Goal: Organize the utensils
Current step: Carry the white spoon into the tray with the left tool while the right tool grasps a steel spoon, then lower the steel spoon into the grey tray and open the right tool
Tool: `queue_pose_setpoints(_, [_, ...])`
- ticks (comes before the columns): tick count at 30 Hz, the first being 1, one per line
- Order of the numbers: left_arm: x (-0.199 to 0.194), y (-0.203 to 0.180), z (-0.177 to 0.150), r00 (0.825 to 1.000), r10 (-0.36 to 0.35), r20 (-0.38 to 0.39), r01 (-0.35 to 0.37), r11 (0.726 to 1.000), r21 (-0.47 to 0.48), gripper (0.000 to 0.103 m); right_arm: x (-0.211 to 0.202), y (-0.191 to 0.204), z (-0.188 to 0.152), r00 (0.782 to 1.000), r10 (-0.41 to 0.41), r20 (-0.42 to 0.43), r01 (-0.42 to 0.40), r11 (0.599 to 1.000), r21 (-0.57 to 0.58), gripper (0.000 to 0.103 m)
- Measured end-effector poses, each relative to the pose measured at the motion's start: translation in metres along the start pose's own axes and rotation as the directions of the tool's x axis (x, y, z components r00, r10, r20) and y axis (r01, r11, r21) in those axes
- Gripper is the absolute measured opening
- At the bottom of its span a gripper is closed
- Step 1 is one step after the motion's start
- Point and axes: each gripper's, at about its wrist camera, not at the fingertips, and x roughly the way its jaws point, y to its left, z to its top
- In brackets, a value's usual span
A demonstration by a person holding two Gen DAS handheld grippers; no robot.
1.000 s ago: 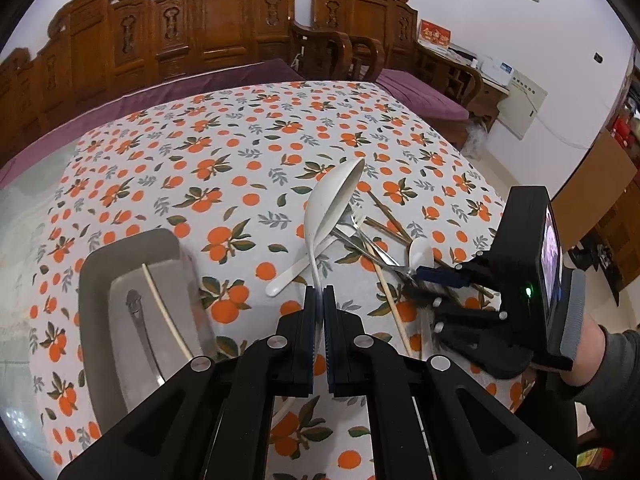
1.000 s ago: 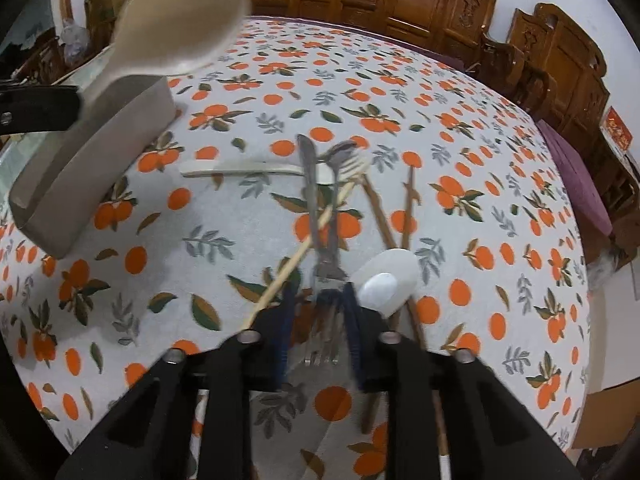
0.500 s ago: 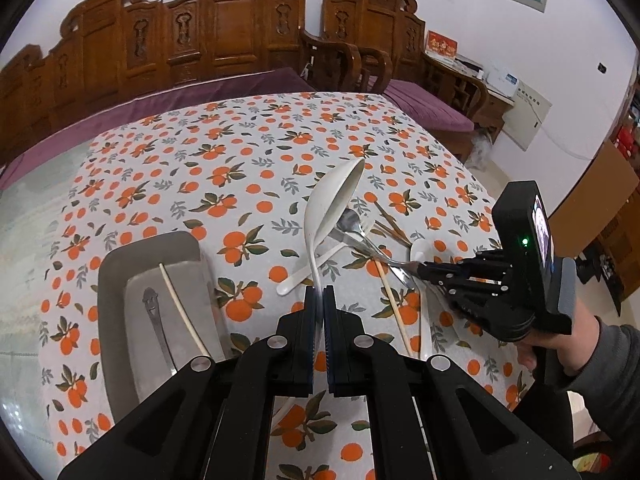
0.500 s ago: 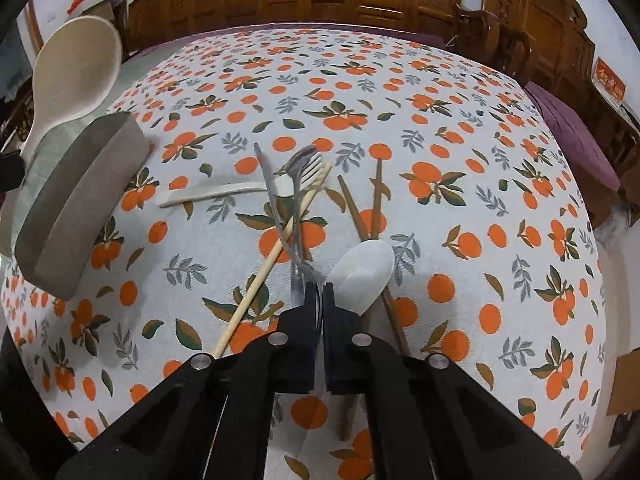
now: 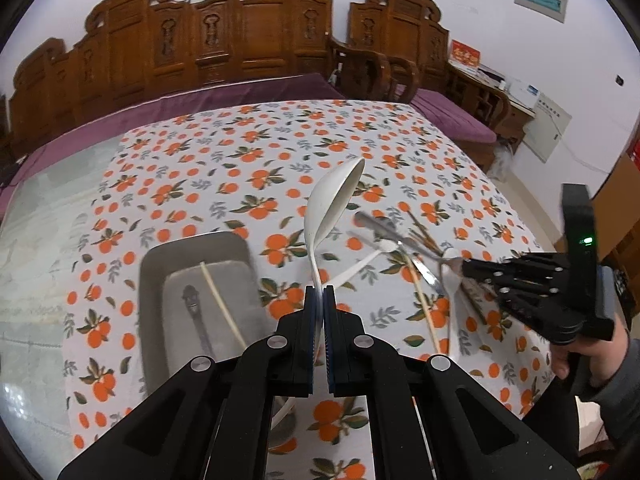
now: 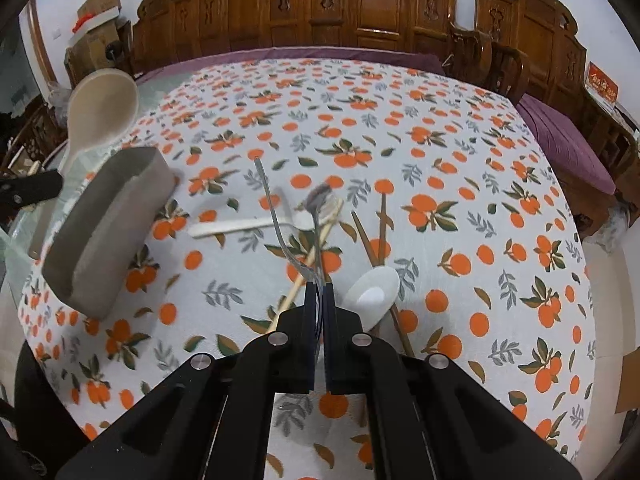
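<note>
Left tongs (image 5: 319, 292) clamp a white ladle (image 5: 334, 200) by its handle, just right of the grey tray (image 5: 192, 248). Right tongs (image 6: 319, 290) pinch a steel fork (image 6: 276, 216), raised above the utensil pile (image 6: 340, 240) on the worktop (image 6: 480, 160).

1. Right gripper (image 6: 318, 294) closed onto the metal fork (image 6: 280, 224), jaws open around it a second ago.
2. Fork raised off the tablecloth (image 6: 460, 160), handle now tilted up above the utensil pile.
3. Left gripper (image 5: 319, 300) shifted, metal tray (image 5: 156, 280) now nearer centre.
</note>
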Motion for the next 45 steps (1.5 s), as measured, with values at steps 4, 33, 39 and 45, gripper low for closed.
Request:
queue_pose_setpoints(4, [0.0,0.017,-0.006,0.999,0.03,-0.012,-0.03,0.999,-0.026,0.003,-0.01,0.013,0.006,0.999,0.022,0.023,-0.022,1.0,-0.007,0.004])
queue_pose_setpoints(33, [0.064,0.1,-0.035,0.974,0.126,-0.188,-0.158,0.973,-0.168,0.011,-0.022,0.088,0.025,0.992,0.117,0.043,-0.113,0.99,-0.086,0.004])
queue_pose_setpoints(39, [0.035,0.107,-0.035,0.981,0.137,-0.136,-0.159,0.972,-0.171,0.014,-0.025,0.107,0.029,0.99,0.133,0.049,-0.127,0.986,-0.108,0.004])
queue_pose_setpoints(45, [-0.002,0.119,-0.042,0.982,0.167,-0.088,-0.179,0.97,-0.164,0.023,-0.02,0.135,0.035,0.989,0.143,0.043,-0.136,0.981,-0.142,0.004])
